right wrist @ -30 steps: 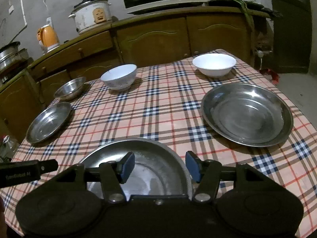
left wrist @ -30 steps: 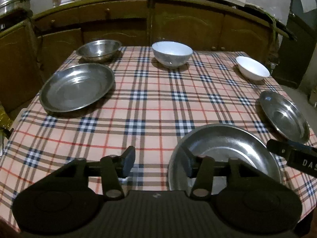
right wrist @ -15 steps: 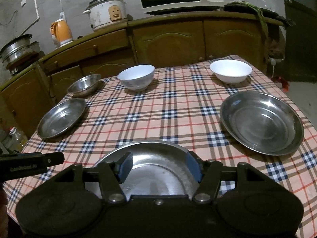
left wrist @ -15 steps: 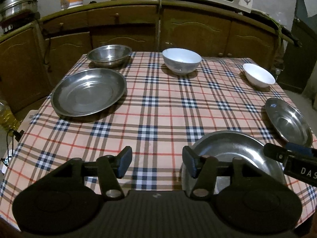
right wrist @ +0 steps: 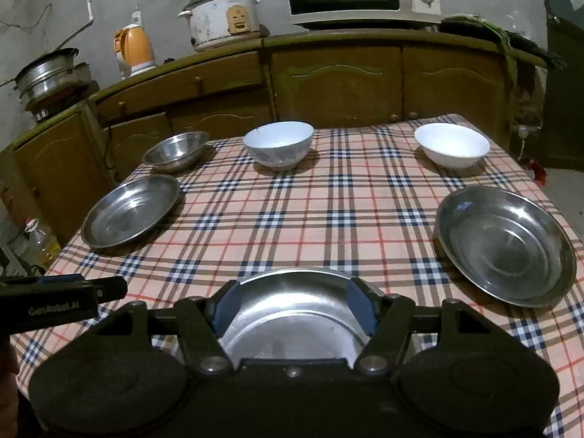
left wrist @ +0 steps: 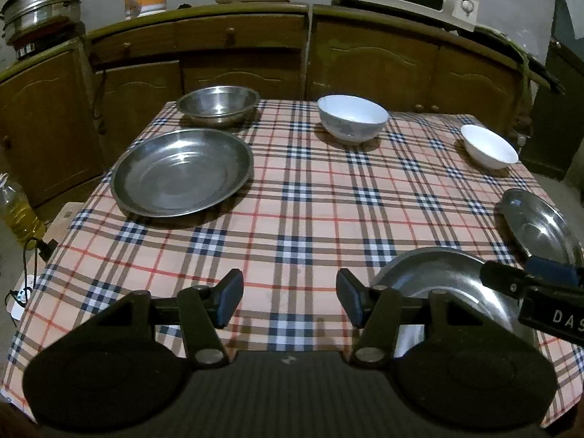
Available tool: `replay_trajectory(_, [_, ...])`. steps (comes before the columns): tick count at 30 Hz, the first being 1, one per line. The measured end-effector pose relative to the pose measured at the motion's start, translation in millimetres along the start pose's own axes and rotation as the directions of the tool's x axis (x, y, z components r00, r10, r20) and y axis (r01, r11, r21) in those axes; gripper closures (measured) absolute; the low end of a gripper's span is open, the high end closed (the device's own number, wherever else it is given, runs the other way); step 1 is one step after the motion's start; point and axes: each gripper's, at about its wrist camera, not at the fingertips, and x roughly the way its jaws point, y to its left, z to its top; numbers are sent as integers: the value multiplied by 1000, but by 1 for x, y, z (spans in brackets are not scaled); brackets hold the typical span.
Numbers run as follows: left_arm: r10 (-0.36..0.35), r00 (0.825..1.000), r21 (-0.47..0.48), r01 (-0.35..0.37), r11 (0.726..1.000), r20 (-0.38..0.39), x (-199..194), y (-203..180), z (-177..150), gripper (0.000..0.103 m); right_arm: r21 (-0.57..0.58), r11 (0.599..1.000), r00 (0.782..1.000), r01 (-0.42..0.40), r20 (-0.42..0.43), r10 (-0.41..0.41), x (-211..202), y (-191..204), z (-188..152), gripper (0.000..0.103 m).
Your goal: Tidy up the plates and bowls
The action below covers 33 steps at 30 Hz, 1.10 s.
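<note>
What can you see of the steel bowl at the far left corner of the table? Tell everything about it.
The steel bowl is round, shiny bare metal with a thin rolled rim and sloping walls, deeper than the plates. It looks empty and stands upright on the checked tablecloth at the far left corner, near the wooden cabinets. The large steel plate lies just in front of it; whether their rims touch cannot be told. No fingers are near it.

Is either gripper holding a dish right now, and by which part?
Nothing is held. The left gripper is open over bare cloth; the right gripper, just opening, frames the near steel plate without gripping it.
</note>
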Motion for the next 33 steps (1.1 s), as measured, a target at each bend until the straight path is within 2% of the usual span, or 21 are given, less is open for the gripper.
replay_trajectory(13, [28, 1000, -46, -28, 999, -6, 5, 25, 1, 45, -50, 999, 1000, -22, -16, 22, 15, 25, 8, 26])
replay_trajectory(33, [88, 996, -87, -87, 992, 9, 16, 74, 13, 44, -138, 986, 996, -92, -28, 89, 51, 92, 29, 26])
